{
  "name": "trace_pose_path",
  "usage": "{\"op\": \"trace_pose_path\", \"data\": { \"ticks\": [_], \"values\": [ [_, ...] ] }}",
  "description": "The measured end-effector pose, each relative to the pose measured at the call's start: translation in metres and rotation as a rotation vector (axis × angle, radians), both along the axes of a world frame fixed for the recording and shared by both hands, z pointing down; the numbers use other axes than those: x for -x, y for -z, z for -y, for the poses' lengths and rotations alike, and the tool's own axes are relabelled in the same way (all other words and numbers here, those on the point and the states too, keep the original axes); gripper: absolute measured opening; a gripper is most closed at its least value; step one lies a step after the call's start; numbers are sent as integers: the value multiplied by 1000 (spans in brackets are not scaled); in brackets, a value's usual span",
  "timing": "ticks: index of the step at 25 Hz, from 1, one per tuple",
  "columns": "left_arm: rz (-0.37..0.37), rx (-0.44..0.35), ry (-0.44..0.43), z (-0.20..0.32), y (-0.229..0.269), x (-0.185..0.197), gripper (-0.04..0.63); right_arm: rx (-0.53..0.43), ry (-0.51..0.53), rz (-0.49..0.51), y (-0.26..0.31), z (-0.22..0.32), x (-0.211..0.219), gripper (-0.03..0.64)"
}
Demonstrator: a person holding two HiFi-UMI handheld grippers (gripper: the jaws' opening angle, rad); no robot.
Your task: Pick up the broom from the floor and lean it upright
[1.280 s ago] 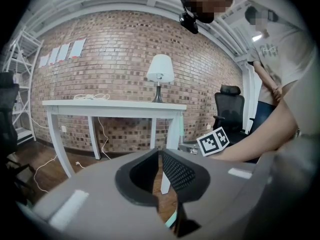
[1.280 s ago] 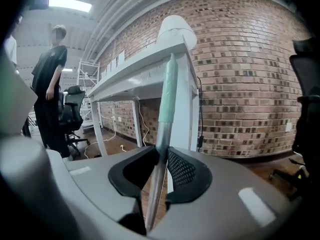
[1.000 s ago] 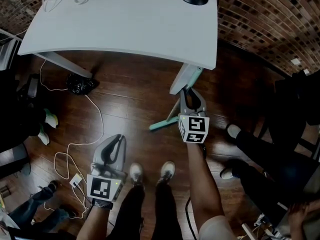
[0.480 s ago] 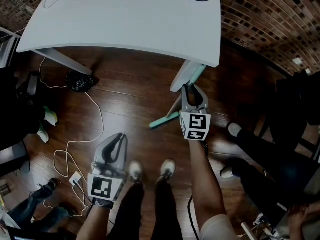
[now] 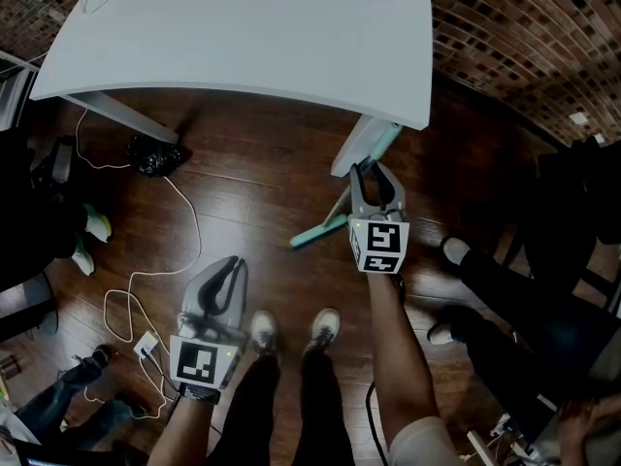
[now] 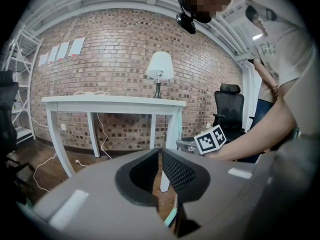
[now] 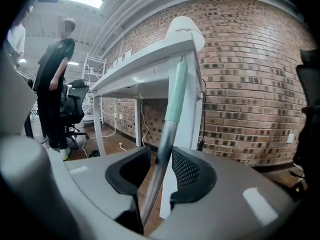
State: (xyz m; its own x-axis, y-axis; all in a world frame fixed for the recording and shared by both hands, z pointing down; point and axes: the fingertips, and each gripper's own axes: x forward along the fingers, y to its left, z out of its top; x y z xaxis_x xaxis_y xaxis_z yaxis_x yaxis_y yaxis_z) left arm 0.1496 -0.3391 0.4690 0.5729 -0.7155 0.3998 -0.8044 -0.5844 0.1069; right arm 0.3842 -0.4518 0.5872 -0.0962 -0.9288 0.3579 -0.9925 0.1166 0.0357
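That broom (image 7: 174, 96) looks light, stiff, slick metal shaft, so grab mid-handle. The right gripper (image 7: 161, 154) just eased its jaws apart around it; the left gripper (image 6: 160, 155) sits pinched together, empty.

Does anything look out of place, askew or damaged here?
Nothing is spilled or damaged. The broom leans tilted against the white table, its handle between the jaws of the right gripper, which have just been opening. A white cable trails loose across the floor.
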Motion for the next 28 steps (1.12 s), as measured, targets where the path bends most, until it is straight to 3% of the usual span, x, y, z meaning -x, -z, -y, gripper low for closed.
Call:
{"op": "trace_pose_path", "data": {
  "ticks": [28],
  "values": [
    [-3, -2, 6, 0, 0, 6, 23, 20, -2, 0, -5, -4, 2, 175]
  ]
}}
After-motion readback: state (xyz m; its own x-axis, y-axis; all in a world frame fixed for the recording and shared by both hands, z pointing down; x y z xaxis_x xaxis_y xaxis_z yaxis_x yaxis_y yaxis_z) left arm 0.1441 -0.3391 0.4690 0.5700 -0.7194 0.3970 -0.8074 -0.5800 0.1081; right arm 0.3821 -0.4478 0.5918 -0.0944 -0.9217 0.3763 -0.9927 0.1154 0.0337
